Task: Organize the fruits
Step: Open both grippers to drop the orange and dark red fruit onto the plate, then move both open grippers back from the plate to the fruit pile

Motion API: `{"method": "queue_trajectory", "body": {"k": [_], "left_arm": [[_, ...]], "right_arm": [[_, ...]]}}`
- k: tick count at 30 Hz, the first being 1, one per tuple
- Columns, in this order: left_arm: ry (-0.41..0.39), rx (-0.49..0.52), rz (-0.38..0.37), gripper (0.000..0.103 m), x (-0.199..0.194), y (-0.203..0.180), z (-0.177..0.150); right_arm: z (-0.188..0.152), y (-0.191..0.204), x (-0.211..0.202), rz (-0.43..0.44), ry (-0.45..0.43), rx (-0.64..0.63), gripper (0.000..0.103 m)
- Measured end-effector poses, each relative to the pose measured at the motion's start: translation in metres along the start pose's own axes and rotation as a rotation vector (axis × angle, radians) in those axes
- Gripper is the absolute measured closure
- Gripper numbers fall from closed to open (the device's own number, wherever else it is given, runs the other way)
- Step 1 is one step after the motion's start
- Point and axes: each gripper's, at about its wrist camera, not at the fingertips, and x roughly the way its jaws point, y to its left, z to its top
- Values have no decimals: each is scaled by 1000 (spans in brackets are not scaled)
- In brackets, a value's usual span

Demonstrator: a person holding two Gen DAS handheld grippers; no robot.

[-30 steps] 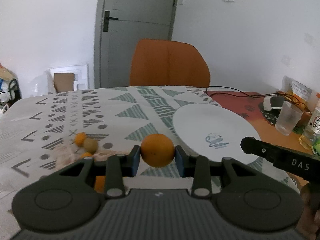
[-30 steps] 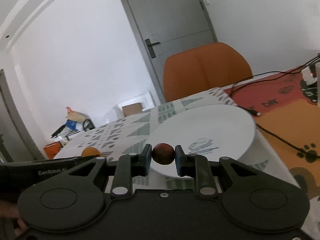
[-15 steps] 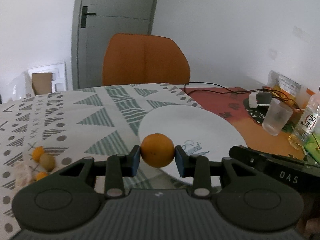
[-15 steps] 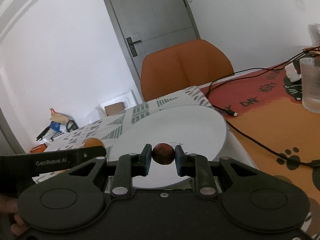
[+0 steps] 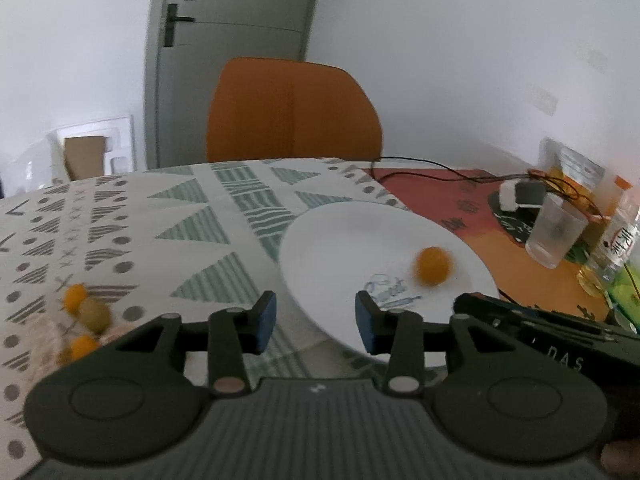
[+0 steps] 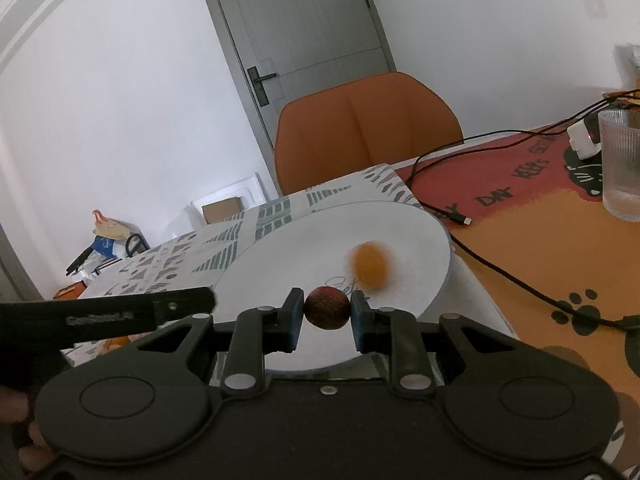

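A white plate (image 5: 352, 248) lies on the patterned tablecloth. A small orange (image 5: 432, 266) is loose on its right half, blurred as it rolls; the right wrist view shows the orange (image 6: 370, 266) on the plate (image 6: 280, 268) too. My left gripper (image 5: 316, 316) hangs at the plate's near rim, jaws opening, with nothing between them. My right gripper (image 6: 326, 314) is over the near edge of the plate. Its jaws are starting to open, but the pads still touch a dark red fruit (image 6: 327, 307). Three small fruits (image 5: 86, 316) lie at the left.
An orange chair (image 5: 292, 112) stands behind the table. A ribbed glass (image 5: 556, 232), a bottle (image 5: 616, 240) and a charger sit at the right on the orange mat. A black cable (image 6: 500, 264) runs across the mat beside the plate.
My left gripper has opened and let go of the orange, which now rolls on the plate. My right gripper still has the dark red fruit between its pads.
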Motion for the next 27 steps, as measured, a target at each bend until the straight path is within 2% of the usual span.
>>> {"method": "queue_trajectory", "body": {"k": [2,5,7,11,22,27], "left_arm": [[-11,-13,24,41,-7,5,-1],[-34,-26,53,25,-20,12,-3],[-52,-37,71,20,-28,17,-3],[-73,-64,111,16,-43,27,-6],[-129,-133,204,8,-92,60,-21],[-152,-156,237,7,-113,71,-28]], "right_arm": [[-1,2,-2,-7,-8,-6,70],[-1,6,-5,2,-11,-11,62],[-3,12,-9,-2,-19,-25,53],[-5,23,-14,15,-18,-45,46],[-10,58,-28,80,-55,-99,8],[-13,73,-33,120,-45,-121,0]]}}
